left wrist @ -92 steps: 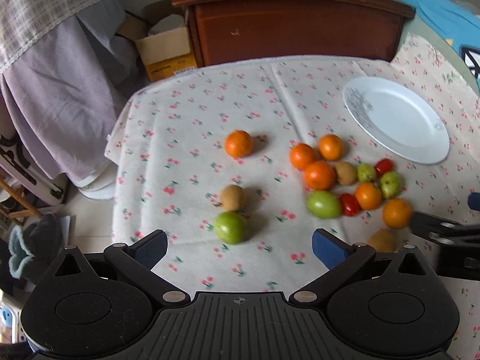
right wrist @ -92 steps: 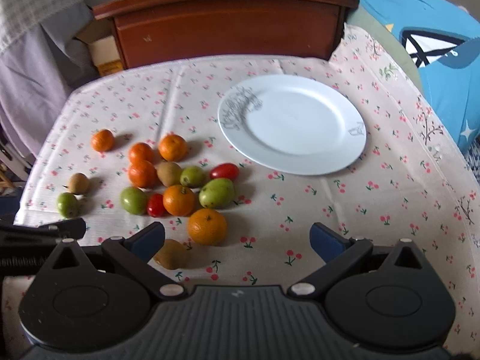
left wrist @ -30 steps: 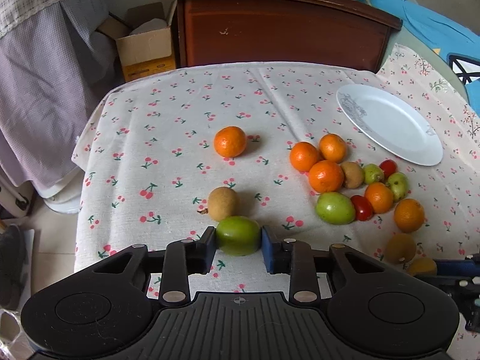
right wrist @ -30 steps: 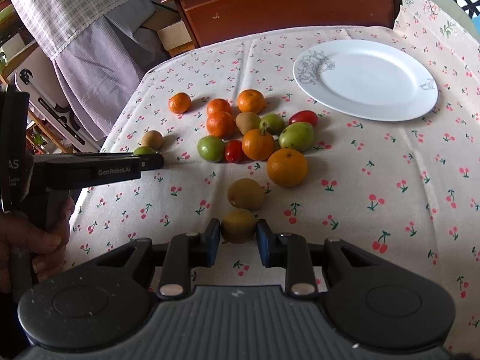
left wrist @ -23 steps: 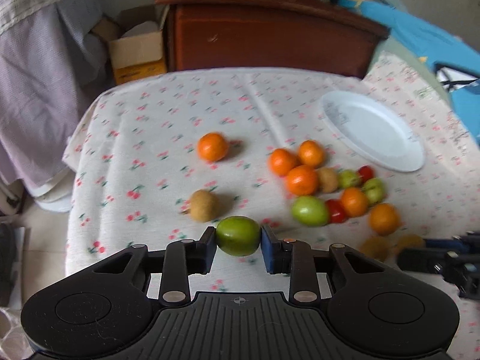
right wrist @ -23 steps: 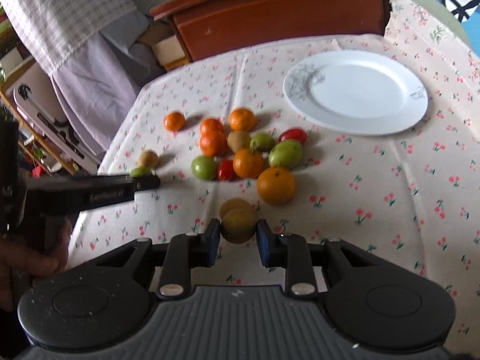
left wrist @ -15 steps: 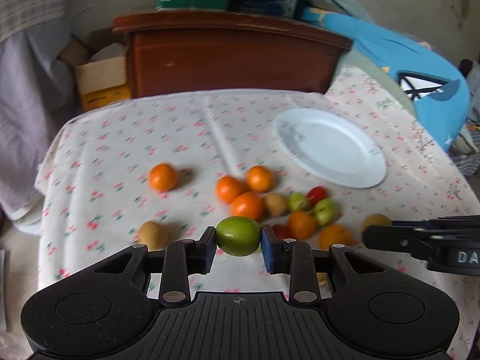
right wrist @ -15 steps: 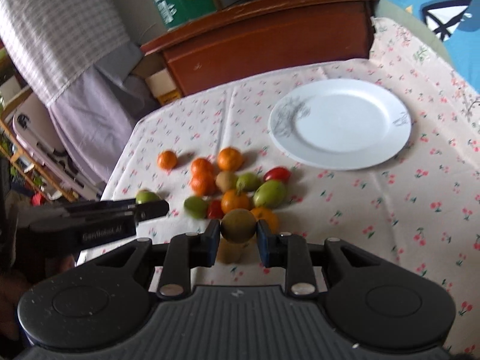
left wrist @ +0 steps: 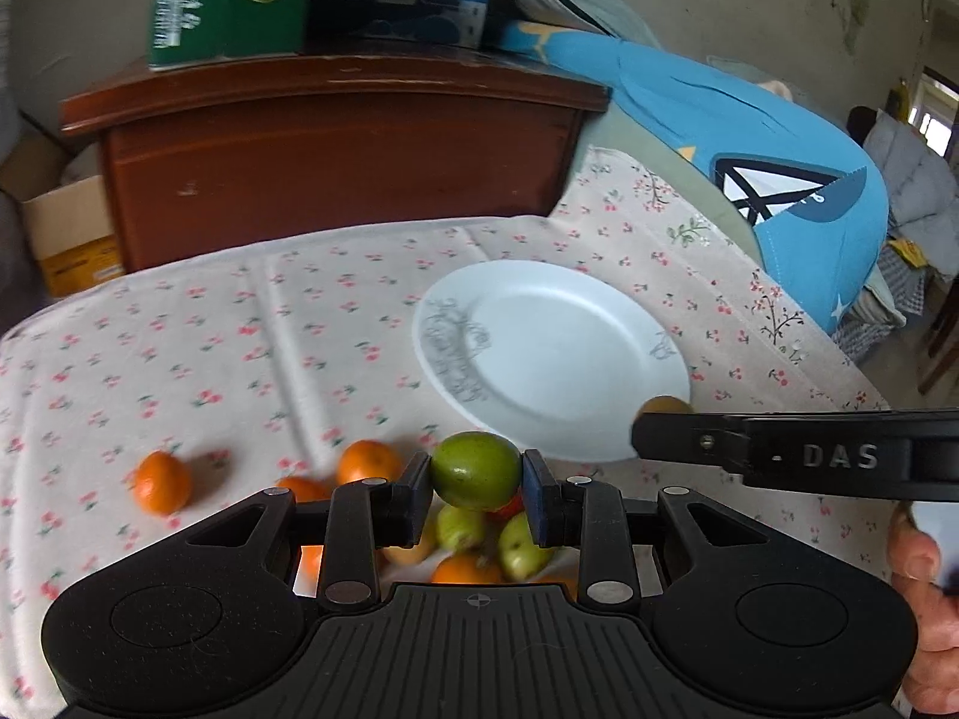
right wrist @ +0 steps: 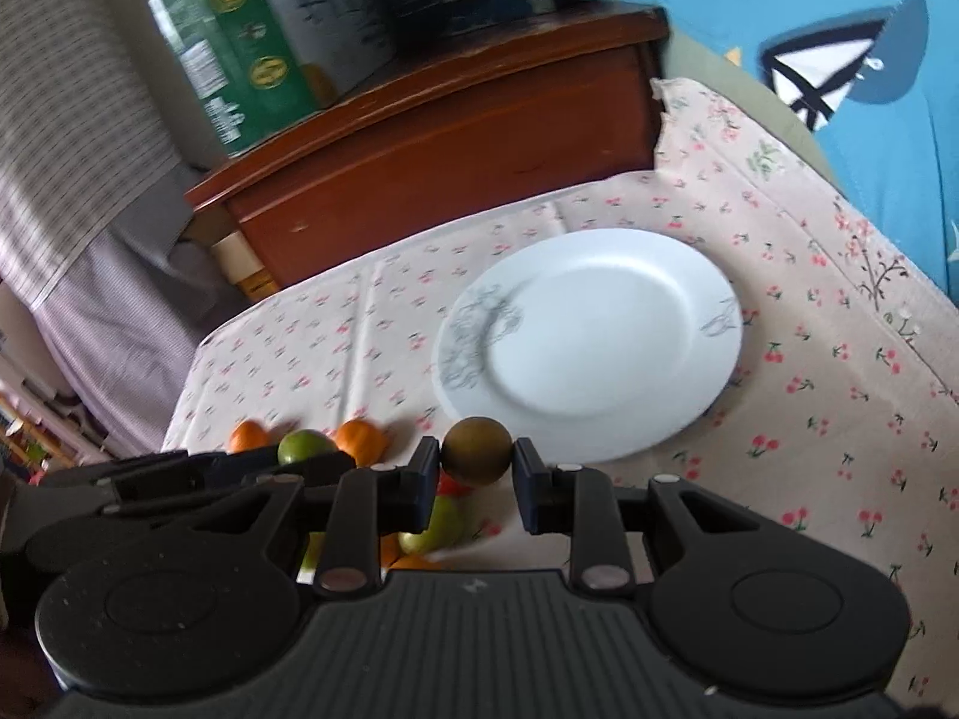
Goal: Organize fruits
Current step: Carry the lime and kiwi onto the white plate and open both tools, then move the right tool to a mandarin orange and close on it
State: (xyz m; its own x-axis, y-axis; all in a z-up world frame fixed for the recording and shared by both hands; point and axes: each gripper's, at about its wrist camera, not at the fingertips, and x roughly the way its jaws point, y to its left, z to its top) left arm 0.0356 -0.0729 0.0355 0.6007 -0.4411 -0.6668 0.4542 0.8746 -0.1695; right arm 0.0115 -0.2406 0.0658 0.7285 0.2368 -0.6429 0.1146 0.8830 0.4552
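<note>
Cherry-print tablecloth [left wrist: 252,347] under white plate [left wrist: 557,359]

We see a smooth green fruit [left wrist: 476,471] pinched off the cloth in the left tool [left wrist: 477,494], and a round brown fruit [right wrist: 478,450] pinched in the right tool [right wrist: 475,488]. Both hang at about 6 o'clock of the bare white plate [left wrist: 575,395]. Oranges [left wrist: 162,482] and small green fruits [left wrist: 520,545] lie clustered below, at 7 o'clock of the plate.

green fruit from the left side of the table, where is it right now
The green fruit is off the table, pinched between the left gripper's jaws above the pile of fruit, just short of the white plate.
</note>
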